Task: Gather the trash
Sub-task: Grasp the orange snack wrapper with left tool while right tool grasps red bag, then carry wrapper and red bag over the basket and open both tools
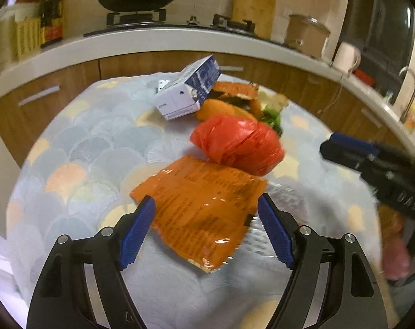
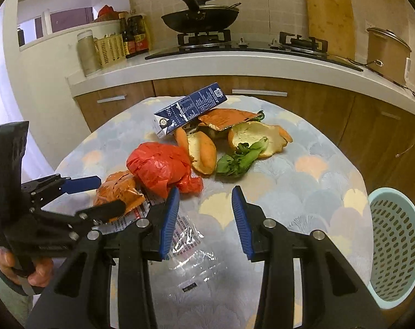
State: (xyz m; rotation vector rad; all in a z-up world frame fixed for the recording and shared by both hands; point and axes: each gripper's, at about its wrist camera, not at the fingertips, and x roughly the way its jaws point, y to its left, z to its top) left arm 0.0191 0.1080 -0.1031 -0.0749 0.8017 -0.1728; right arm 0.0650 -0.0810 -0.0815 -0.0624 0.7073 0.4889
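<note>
An orange snack wrapper (image 1: 204, 205) lies on the table between the fingers of my left gripper (image 1: 206, 198), which stands open around it without pressing. The right wrist view shows that left gripper (image 2: 111, 192) straddling the same wrapper (image 2: 119, 194). Beyond it lie a crumpled red plastic bag (image 1: 237, 145) (image 2: 160, 164), a blue and white milk carton (image 1: 188, 93) (image 2: 191, 109), orange peels (image 2: 202, 153), a green leaf (image 2: 240, 159) and a second orange wrapper (image 2: 226, 119). My right gripper (image 2: 206, 192) is open over bare cloth, with a clear plastic film (image 2: 191, 249) under its left finger. It also shows at the right edge (image 1: 372, 161).
The trash sits on a round table with a scalloped pastel cloth (image 2: 317, 170). A pale blue perforated basket (image 2: 394, 246) stands by the table's right edge. Behind runs a kitchen counter (image 2: 234, 65) with a wok, cutting board and pot. A hand (image 2: 29, 271) grips the left tool.
</note>
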